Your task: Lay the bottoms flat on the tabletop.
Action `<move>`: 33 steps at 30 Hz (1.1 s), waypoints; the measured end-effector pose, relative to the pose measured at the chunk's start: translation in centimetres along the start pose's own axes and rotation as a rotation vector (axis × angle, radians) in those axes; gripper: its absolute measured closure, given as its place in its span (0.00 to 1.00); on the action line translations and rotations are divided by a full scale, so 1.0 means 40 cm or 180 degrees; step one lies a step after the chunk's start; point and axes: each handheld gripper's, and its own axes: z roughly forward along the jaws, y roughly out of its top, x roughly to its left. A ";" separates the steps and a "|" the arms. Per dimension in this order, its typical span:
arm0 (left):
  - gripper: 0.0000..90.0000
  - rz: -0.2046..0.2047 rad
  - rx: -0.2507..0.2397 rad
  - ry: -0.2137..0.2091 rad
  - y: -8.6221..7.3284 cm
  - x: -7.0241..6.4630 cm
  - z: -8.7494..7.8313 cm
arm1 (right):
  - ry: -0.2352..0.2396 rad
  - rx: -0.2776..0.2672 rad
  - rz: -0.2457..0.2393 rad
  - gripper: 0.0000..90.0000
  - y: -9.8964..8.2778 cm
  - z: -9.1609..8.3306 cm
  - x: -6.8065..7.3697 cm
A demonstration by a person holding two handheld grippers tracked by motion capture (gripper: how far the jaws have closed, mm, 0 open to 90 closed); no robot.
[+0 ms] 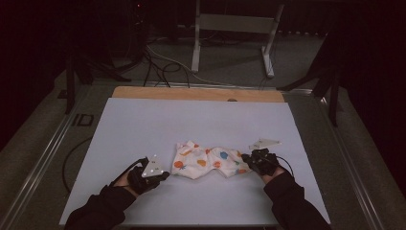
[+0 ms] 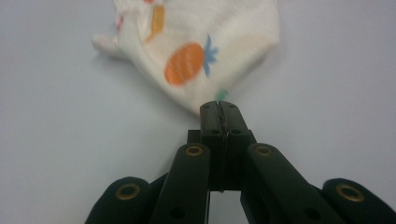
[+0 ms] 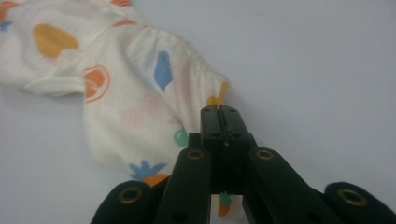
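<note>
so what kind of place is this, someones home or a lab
Probably a lab or recording setup, not a home: a white work table, loose cables on the floor, and a metal stand frame in a dark room.

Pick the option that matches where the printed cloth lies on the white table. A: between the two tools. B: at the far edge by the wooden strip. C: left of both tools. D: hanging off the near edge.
A: the high view shows the cloth lying between the left tool and the right tool.
</note>
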 end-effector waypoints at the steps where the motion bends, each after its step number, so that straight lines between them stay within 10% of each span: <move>1: 1.00 0.0020 0.0021 0.0001 -0.007 -0.002 -0.005 | 0.0001 0.0022 -0.0031 1.00 -0.011 -0.007 0.007; 8: 1.00 -0.0051 -0.0016 -0.0056 -0.019 -0.001 -0.003 | 0.0081 0.0136 -0.0031 1.00 -0.047 -0.022 0.029; 19: 0.94 -0.0085 -0.0111 -0.0169 0.033 0.015 0.022 | -0.0197 0.0300 0.0019 0.99 -0.064 -0.004 0.003; 25: 0.60 -0.0170 -0.0151 -0.0196 0.083 0.035 0.044 | -0.0125 0.0000 0.0061 0.73 -0.005 -0.022 -0.014; 33: 0.58 -0.0265 -0.0162 -0.0196 0.173 0.087 0.081 | -0.0140 -0.0065 0.0121 0.67 0.054 0.012 -0.034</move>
